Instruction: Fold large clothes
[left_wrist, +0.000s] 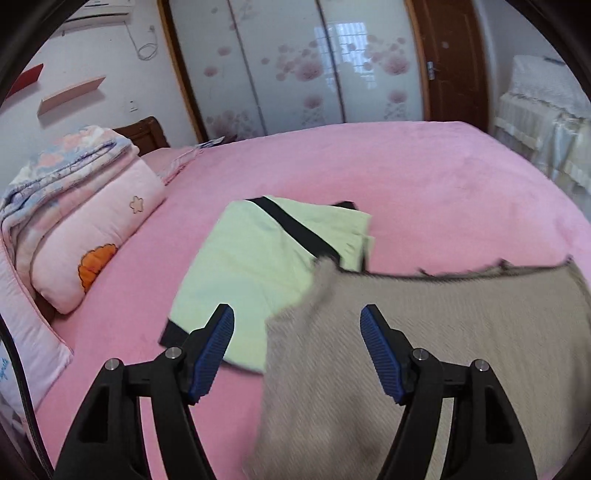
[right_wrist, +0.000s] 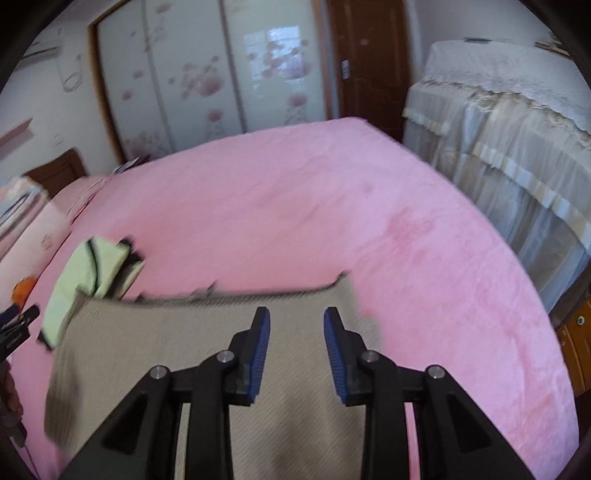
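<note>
A beige knitted garment (left_wrist: 424, 350) lies flat on the pink bed (left_wrist: 369, 177), its far edge blurred; it also shows in the right wrist view (right_wrist: 207, 332). It overlaps the near corner of a folded pale green garment (left_wrist: 266, 258) with a black stripe, also seen at the left of the right wrist view (right_wrist: 92, 273). My left gripper (left_wrist: 297, 314) is open and empty over the beige garment's left edge. My right gripper (right_wrist: 297, 314) is open and empty above the beige garment's right part. The left gripper's tip shows at the left edge of the right wrist view (right_wrist: 18, 325).
Folded pink quilts and pillows (left_wrist: 81, 221) are stacked at the bed's left end. A lace-covered piece of furniture (right_wrist: 509, 147) stands to the right of the bed. A wardrobe with floral sliding doors (left_wrist: 314, 66) and a brown door (left_wrist: 454, 59) stand behind the bed.
</note>
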